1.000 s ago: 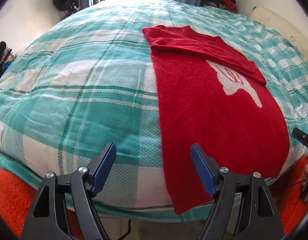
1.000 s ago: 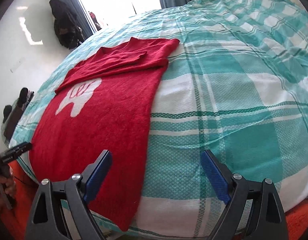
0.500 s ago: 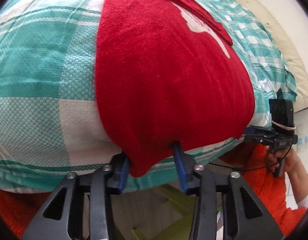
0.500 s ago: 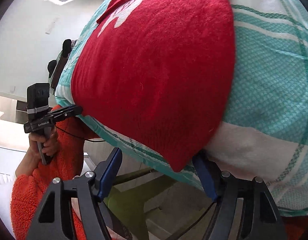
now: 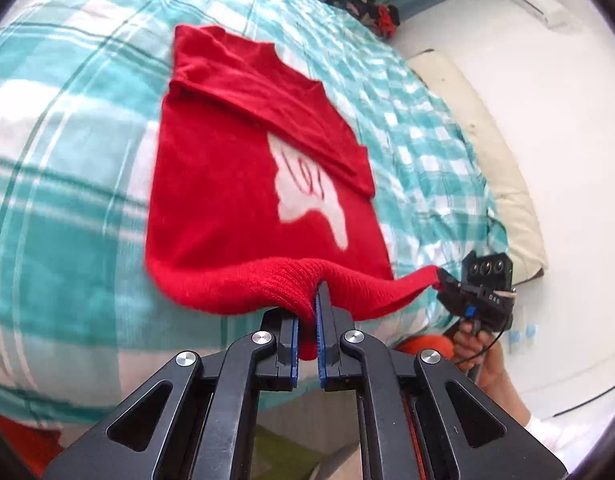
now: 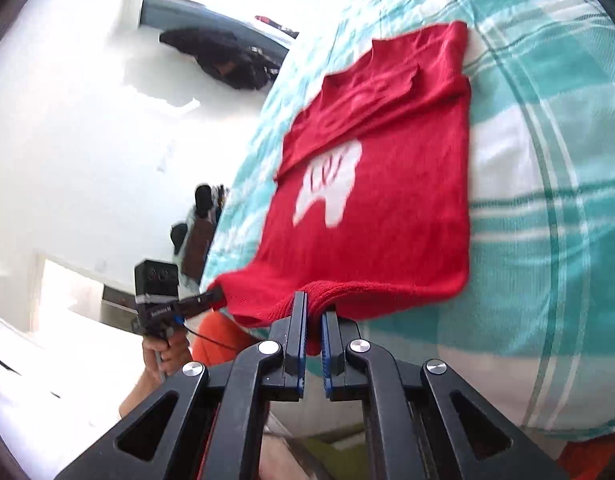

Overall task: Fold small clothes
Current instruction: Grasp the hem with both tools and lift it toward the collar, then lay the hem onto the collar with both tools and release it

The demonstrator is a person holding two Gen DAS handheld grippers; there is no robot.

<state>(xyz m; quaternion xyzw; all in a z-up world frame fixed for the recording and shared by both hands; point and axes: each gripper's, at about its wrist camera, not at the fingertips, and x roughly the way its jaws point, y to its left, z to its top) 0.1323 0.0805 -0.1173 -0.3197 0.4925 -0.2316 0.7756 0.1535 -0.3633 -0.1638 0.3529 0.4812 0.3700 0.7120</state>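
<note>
- Checked teal bedspread (image 5: 67, 208) carries a red sweater (image 5: 227, 200), sleeves already tucked across its chest.
- Left gripper (image 5: 306, 320) and right gripper (image 6: 314, 320) each pinch the hem, lifting it for folding upward.

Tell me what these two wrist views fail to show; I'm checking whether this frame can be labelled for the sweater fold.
- Hem of the red sweater: where the left gripper and right gripper pinch it, the pads cover the fabric's edge in each wrist view.
- White motif: motion blur smears it, and the folded sleeve covers its top.
- Bed: near edge hidden behind the gripper bodies.
</note>
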